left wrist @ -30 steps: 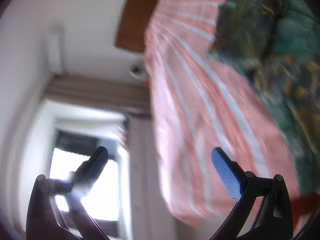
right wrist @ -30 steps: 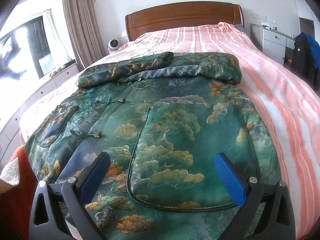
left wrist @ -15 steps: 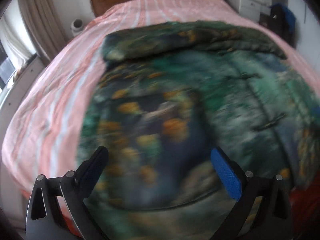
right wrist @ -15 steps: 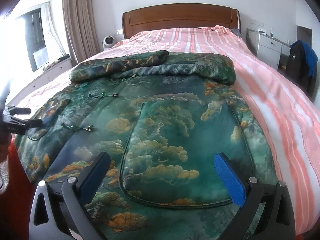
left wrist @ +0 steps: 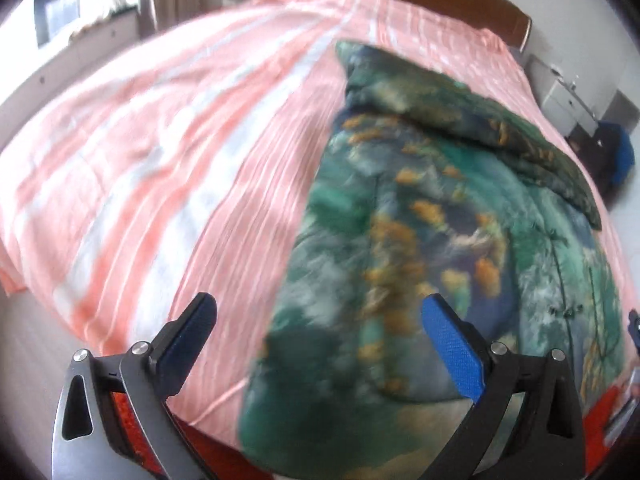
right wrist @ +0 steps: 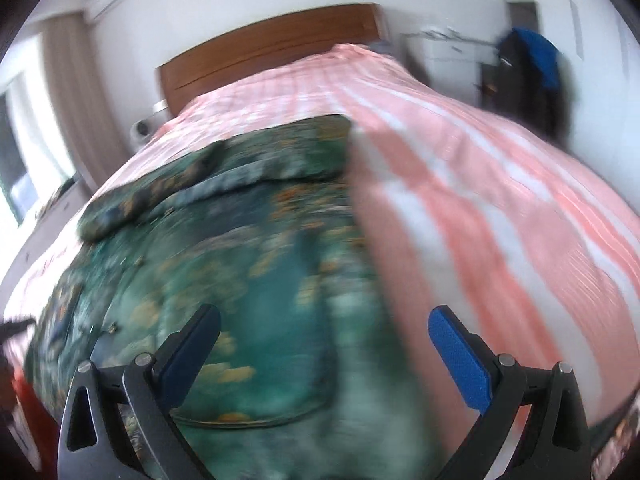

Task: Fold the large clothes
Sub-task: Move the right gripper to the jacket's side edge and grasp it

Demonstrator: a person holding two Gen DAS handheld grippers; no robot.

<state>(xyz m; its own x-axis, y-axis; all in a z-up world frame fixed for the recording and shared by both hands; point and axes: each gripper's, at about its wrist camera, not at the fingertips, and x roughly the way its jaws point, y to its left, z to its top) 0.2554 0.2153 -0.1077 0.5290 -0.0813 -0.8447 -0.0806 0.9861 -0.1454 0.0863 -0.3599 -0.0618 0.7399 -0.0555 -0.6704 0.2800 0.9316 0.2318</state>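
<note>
I held my left gripper point(left wrist: 318, 334) and my right gripper point(right wrist: 324, 338) above the near end of the bed point(left wrist: 168, 152), both with fingers spread wide apart and nothing between them. The task's garment, a large padded jacket point(left wrist: 420, 248), lay flat on the bed's pink and white striped cover, its hem toward me and its collar end toward the wooden headboard point(right wrist: 272, 52). To do this step well, I judged each gripper should come down on one near corner of the hem, the left on the left edge and the right on the right edge, pinching all layers close to the corner so the fabric lifts evenly and does not sag in the middle. The jacket looked thick and quilted, printed in dark green and teal with orange and cream cloud shapes. Its sleeves point(right wrist: 152, 196) appeared folded across the far upper part. Both views were blurred, so small fastenings were hard to make out
</note>
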